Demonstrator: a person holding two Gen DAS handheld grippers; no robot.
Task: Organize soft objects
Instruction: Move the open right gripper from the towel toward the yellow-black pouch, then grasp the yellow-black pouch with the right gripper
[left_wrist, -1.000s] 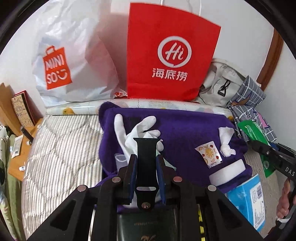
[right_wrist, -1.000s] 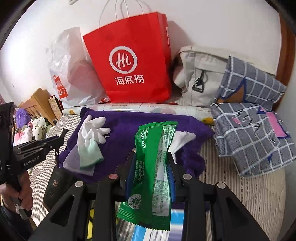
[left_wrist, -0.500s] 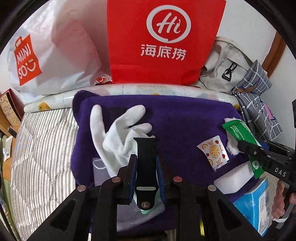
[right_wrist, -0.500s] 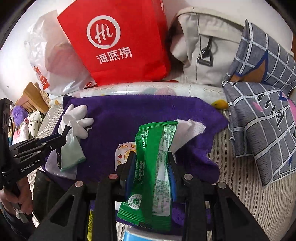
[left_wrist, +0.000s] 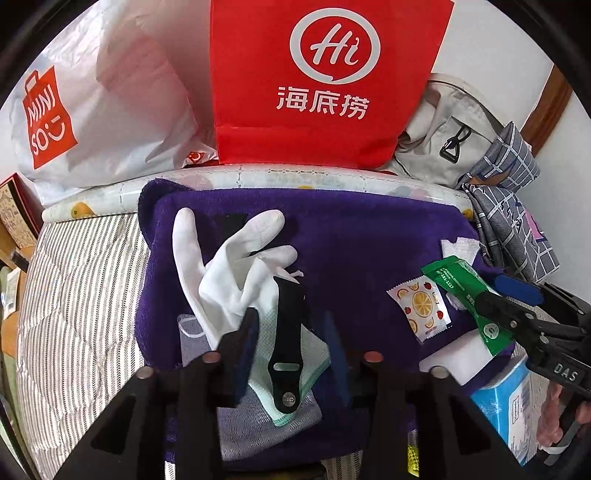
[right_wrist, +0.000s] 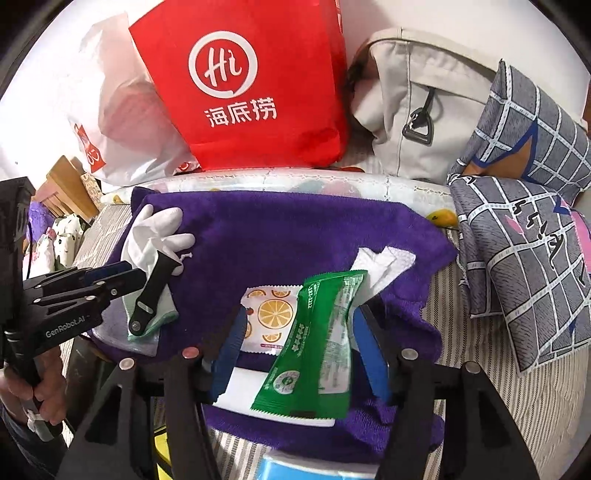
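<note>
Both tongs lowered, opening: strap between left, packet between right.

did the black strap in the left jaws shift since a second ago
Yes. The black strap has tilted and lies on the white glove over the purple towel, clear of the opening jaws.

Deep purple towel under a white glove, a black strap and a green packet. Orange-slice print on a white sachet; thin grey-and-white stripes on the mattress. Red bag with white lettering, grey cloth with a white grid.
</note>
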